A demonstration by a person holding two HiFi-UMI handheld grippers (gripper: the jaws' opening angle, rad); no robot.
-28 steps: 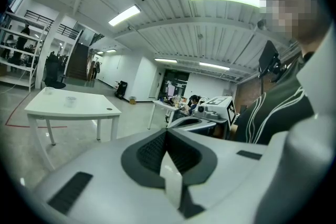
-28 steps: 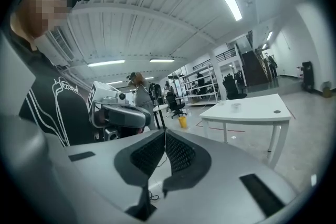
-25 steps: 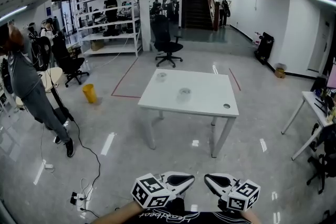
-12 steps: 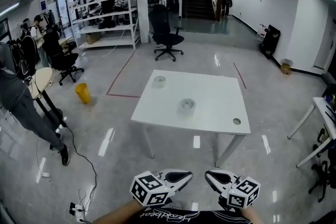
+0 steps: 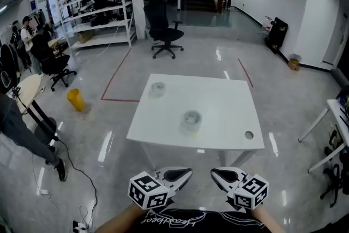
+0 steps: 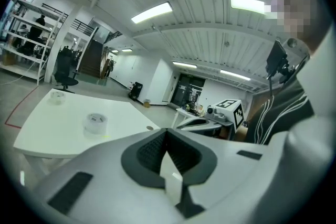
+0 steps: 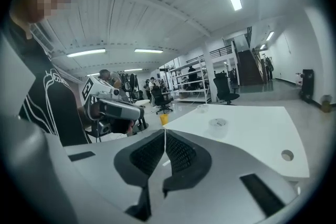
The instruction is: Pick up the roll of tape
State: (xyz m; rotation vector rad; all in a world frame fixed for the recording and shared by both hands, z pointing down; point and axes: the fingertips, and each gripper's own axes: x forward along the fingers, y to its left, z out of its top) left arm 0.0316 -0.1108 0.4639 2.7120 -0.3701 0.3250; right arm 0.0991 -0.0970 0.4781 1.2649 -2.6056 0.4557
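Approach step, seemingly: the left gripper [image 5: 187, 171] and right gripper [image 5: 214, 172], both closed and empty, hover short of the white square surface [image 5: 229, 112]; one must open around the clear roll of tape [image 5: 191, 119] ahead.

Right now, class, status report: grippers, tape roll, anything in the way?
Left gripper, right gripper shut, empty, short of table. Tape roll mid-table, untouched. Nothing blocking.

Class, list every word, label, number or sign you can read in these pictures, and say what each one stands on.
Black shirt, bottom of the head view: one white script word, too blurred to read.
Left marker cube and right marker cube: black-and-white square patterns only, no letters or numbers.
Roll of tape on the white table: no label can be read.
Nothing else in any view is legible.
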